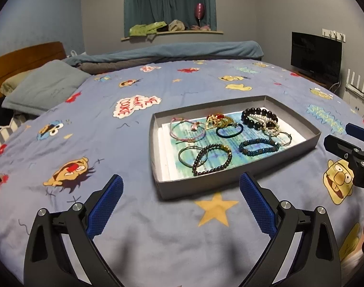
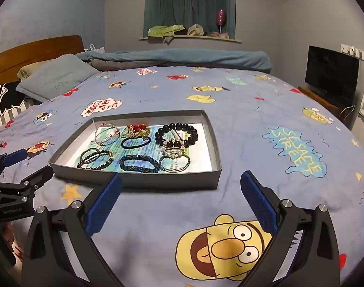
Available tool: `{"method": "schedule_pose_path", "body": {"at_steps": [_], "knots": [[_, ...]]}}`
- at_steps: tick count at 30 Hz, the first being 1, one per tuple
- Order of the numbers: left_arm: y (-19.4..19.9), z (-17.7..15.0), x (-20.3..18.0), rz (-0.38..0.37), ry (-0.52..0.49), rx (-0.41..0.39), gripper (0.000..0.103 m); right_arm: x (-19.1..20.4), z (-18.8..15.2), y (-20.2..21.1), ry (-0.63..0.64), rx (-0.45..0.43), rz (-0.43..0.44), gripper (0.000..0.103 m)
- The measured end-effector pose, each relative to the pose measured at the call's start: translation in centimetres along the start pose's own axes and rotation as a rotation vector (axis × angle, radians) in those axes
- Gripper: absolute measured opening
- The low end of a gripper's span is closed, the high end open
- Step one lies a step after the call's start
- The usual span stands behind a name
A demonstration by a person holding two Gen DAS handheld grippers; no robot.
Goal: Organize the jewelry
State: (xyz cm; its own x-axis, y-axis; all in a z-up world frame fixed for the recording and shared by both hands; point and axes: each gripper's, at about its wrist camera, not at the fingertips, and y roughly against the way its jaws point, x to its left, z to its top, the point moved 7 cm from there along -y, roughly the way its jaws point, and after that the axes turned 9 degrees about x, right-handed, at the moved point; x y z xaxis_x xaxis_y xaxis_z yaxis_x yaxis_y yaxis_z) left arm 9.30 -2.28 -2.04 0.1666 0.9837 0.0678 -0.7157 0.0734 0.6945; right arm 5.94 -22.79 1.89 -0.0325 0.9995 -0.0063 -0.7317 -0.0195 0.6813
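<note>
A shallow grey box lid [image 1: 193, 186] [image 2: 138, 181] lies on the bed and holds several pieces of jewelry: a large black bead bracelet [image 1: 259, 117] [image 2: 176, 132], a pearl piece [image 2: 173, 149], a gold and red piece [image 1: 219, 119] [image 2: 136, 130], a black hair tie [image 1: 229, 131] [image 2: 135, 143], a blue beaded bracelet [image 1: 258, 147] [image 2: 138, 163], a dark bead bracelet [image 1: 211, 159] [image 2: 95, 159] and a pink cord bracelet [image 1: 186, 129] [image 2: 106, 131]. My left gripper [image 1: 182, 191] is open and empty, just in front of the box. My right gripper [image 2: 182, 189] is open and empty, near the box's front right corner.
The bed is covered by a blue cartoon-print sheet [image 1: 86, 119] [image 2: 265, 119]. Pillows [image 1: 43, 88] and a wooden headboard [image 1: 26, 57] are at the far left. A folded blue blanket [image 1: 170, 52] lies at the far edge. A TV [image 1: 315, 55] stands at the right.
</note>
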Motion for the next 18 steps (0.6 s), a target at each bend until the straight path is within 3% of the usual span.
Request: {"method": "schedule_pose_path", "body": {"at_steps": [18], "knots": [[-0.02,-0.06,0.10,-0.013,0.008,0.008,0.097,0.05,-0.05,-0.40,-0.007,0.011,0.008,0.098]]}}
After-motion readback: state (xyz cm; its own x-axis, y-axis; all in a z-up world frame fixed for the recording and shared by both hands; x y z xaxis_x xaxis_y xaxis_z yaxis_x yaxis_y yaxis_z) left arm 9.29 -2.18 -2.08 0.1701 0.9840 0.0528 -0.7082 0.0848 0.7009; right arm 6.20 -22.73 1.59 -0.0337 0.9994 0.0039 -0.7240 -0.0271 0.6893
